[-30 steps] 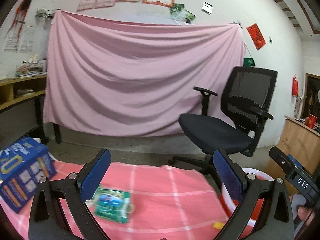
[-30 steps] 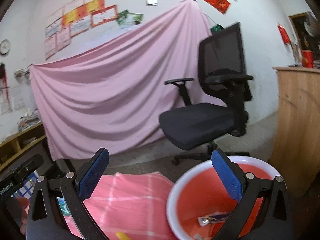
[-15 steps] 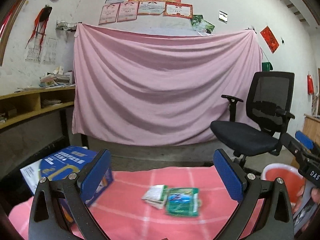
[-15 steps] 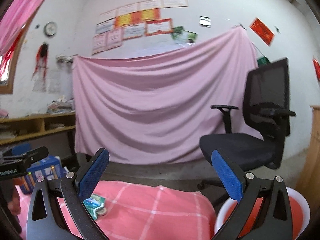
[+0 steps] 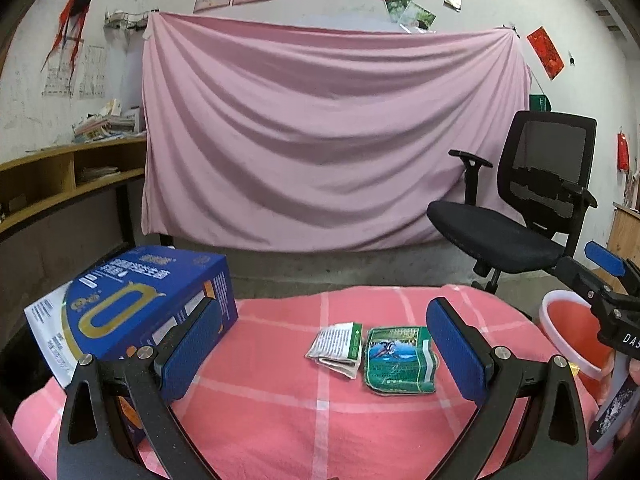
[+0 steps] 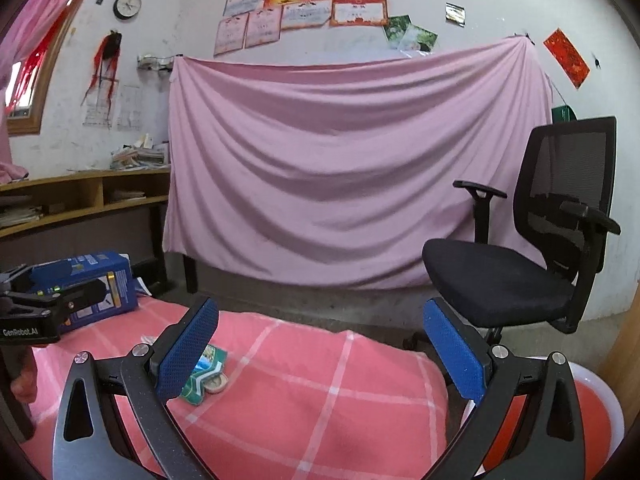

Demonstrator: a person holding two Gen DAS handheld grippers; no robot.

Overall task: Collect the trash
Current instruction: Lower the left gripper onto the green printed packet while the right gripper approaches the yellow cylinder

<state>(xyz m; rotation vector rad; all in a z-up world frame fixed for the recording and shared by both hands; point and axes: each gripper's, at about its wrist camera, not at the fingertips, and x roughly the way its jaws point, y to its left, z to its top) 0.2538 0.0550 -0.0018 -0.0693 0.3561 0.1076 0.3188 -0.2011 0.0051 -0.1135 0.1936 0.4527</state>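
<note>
From my left wrist, I am holding my left gripper (image 5: 322, 344) wide apart with nothing in it, hovering over the surface (image 5: 280, 400) under its pink checked cloth. A green packet (image 5: 400, 360) and a folded white wrapper (image 5: 338, 345) are lying touching each other, just ahead between my fingers, nearer the right one. A blue box (image 5: 140, 312) is sitting beside my left finger. The red bin (image 5: 572, 332) is standing off to the right, behind my right gripper (image 5: 608, 280).

From my right wrist, I am keeping that gripper (image 6: 320, 352) spread wide and empty too. The green packet (image 6: 206, 376) is peeking out just behind my left finger. The red bin (image 6: 592, 412) is sitting below my right finger.
</note>
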